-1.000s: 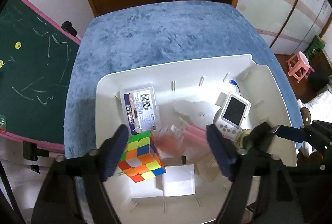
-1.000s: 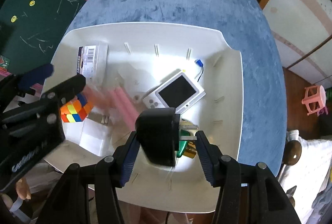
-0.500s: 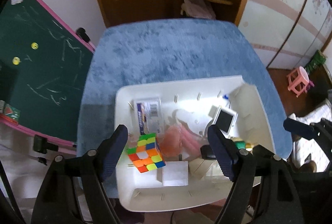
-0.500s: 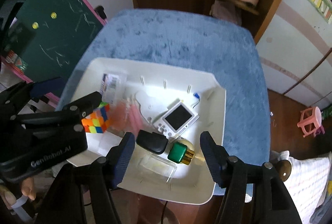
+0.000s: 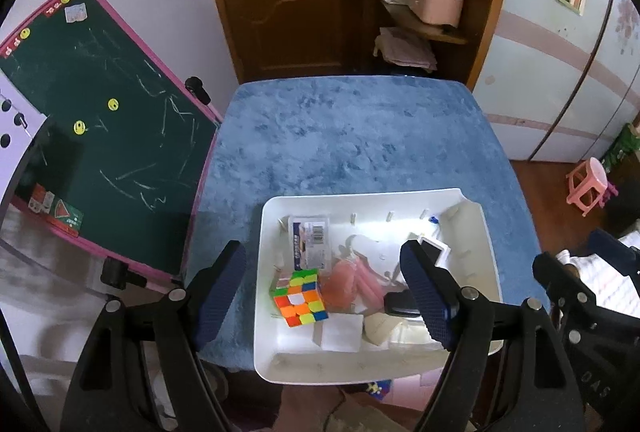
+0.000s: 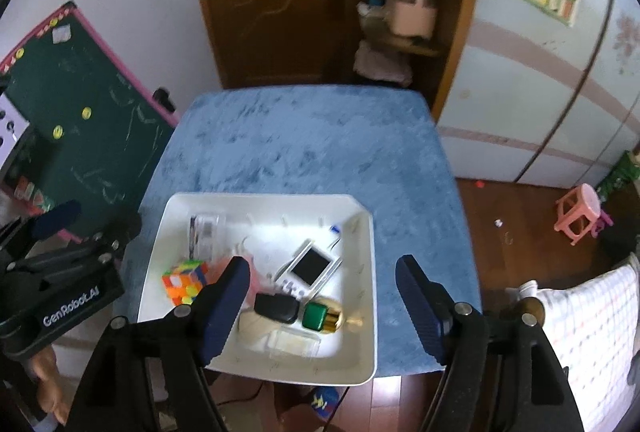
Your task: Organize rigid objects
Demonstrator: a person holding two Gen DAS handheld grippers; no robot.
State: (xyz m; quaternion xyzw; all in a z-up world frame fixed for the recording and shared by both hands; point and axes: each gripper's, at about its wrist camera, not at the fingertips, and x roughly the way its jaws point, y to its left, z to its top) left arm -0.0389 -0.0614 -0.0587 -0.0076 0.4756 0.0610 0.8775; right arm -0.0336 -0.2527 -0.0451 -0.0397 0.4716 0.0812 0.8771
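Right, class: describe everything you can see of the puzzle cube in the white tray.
The puzzle cube is a stickerless 3x3 of glossy plastic, scrambled: orange, yellow, green, blue, white and pink squares show. It sits tilted, one corner toward the camera, in the left part of the white tray, beside a pink object and a white card. Neither claw holds it.

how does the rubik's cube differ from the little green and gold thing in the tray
The rubik's cube is multicoloured, with orange, yellow and green tiles; the green and gold thing is two-tone, green cap on a shiny gold body. The cube is larger and boxy, the other small and lying on its side. The cube sits on the tray's left, the other at its near right. Both rest loose, ungripped.
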